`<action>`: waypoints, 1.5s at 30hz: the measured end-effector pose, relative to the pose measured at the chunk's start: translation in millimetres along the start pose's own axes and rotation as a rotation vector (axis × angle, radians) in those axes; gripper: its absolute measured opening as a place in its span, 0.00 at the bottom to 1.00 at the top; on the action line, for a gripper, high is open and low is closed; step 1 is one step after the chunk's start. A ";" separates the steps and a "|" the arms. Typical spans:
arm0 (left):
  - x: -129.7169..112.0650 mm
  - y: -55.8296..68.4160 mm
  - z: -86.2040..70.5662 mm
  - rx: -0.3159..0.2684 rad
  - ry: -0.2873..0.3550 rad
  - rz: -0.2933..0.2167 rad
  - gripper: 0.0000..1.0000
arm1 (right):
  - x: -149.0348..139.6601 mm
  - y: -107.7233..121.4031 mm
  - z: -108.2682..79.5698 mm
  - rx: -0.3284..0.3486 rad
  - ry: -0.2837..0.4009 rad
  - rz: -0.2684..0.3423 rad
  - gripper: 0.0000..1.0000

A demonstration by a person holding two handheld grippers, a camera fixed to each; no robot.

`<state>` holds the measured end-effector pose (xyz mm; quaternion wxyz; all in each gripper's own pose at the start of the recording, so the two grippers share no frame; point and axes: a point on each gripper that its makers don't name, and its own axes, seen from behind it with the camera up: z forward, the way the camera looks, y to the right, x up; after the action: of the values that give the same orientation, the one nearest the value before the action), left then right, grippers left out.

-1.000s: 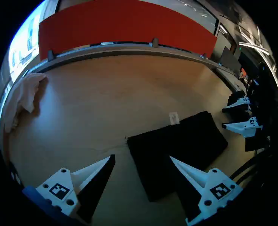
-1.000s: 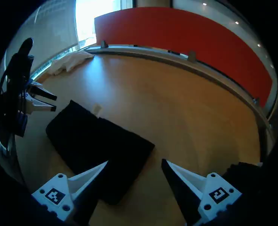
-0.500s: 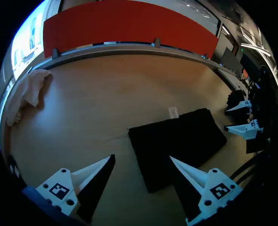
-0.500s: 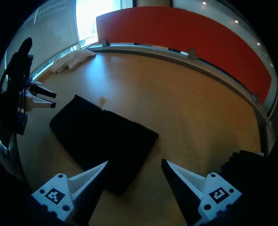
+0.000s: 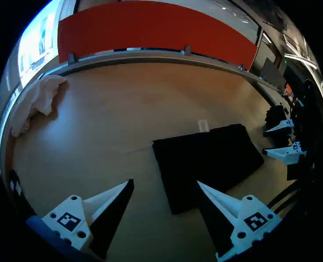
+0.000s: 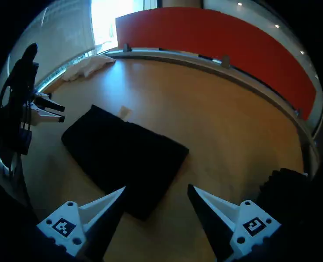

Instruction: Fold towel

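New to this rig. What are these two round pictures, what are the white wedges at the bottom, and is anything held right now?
There is no robot arm: a person holds a two-finger gripper in each hand, each with a wide-angle camera looking along its fingers. The white wedges are those fingers. The left gripper view looks past the left gripper; the right gripper view looks past the right gripper. Each also catches the other gripper off to the side. Both are open and hold nothing. On the wooden table lies a black towel, flat, with a small white tag at its far edge. A crumpled white cloth sits at the far corner, near a red panel.
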<state>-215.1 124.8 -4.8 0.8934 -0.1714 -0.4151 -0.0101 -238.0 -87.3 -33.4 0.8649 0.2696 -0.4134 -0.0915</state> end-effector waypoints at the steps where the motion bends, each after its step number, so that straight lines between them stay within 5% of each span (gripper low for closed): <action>1: -1.0 -0.9 -1.5 0.005 0.002 -0.003 0.96 | -0.6 -0.4 0.2 0.002 -0.001 -0.003 1.00; 30: -51.4 -16.9 -49.4 0.095 0.003 -0.090 0.96 | -32.6 -17.0 1.0 0.061 -0.056 -0.101 0.99; 45: -70.6 -25.3 -65.8 0.117 -0.006 -0.126 0.96 | -50.5 -26.7 -2.9 0.095 -0.099 -0.109 0.76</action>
<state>-216.9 71.5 -89.2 0.8982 -0.0924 -0.4278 -0.0416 -266.4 -89.3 -82.9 0.8232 0.3277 -0.4444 -0.1318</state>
